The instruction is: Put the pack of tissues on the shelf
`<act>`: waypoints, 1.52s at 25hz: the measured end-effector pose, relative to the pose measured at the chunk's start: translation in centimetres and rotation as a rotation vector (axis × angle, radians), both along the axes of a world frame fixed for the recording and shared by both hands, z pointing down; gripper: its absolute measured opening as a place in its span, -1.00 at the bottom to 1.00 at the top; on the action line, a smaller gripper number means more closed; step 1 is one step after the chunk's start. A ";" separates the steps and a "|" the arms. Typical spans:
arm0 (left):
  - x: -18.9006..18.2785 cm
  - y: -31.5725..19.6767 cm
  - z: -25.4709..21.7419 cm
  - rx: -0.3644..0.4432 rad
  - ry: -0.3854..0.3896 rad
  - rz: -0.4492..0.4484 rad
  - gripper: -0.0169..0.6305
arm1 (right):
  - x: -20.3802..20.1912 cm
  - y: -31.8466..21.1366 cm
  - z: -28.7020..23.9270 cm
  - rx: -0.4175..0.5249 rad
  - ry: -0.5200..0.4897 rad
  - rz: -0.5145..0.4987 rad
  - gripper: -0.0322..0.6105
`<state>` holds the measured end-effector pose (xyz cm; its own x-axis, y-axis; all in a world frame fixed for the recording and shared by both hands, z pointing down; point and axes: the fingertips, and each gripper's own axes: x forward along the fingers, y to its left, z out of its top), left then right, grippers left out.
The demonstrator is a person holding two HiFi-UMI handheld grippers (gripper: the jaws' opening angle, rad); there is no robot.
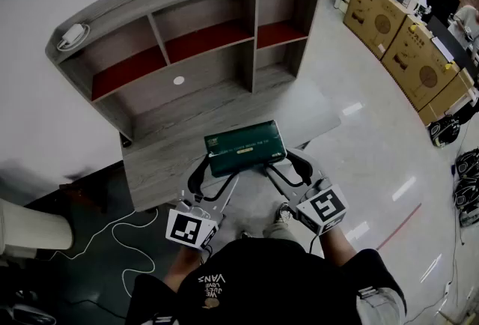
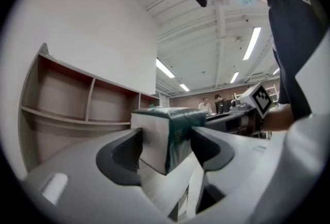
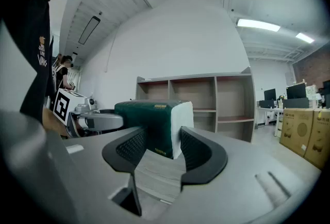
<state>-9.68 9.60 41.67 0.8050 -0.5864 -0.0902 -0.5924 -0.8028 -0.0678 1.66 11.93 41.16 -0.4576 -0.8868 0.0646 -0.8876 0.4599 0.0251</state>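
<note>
The green pack of tissues (image 1: 245, 147) lies flat on the grey wooden desk (image 1: 161, 166), near its front edge. Behind it stands the shelf unit (image 1: 202, 39), its compartments red-floored and bare. My left gripper (image 1: 212, 175) is at the pack's front left corner, my right gripper (image 1: 288, 168) at its front right corner. In the left gripper view the pack's white end (image 2: 154, 135) pokes in between the wide jaws of the left gripper (image 2: 166, 148). Seen from the right gripper (image 3: 160, 148), the pack (image 3: 149, 120) sits just at the fingertips, with desk wood showing between the jaws. Both stand open.
A white adapter (image 1: 72, 35) lies on the shelf's top left corner. A white cable (image 1: 120, 234) trails over the dark floor at the left. Cardboard boxes (image 1: 397, 39) line the far right, with bags (image 1: 447, 129) below them. People stand far back in the room.
</note>
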 end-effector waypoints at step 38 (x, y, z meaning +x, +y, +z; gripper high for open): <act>7.5 -12.3 -0.3 0.023 -0.001 -0.239 0.05 | 7.6 -15.0 0.3 -0.042 -0.032 -0.272 -0.26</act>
<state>-2.20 -2.67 41.40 0.6436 -0.7580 -0.1054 -0.7653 -0.6380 -0.0848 9.27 -3.02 41.43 -0.6811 -0.7278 0.0805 -0.7313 0.6816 -0.0248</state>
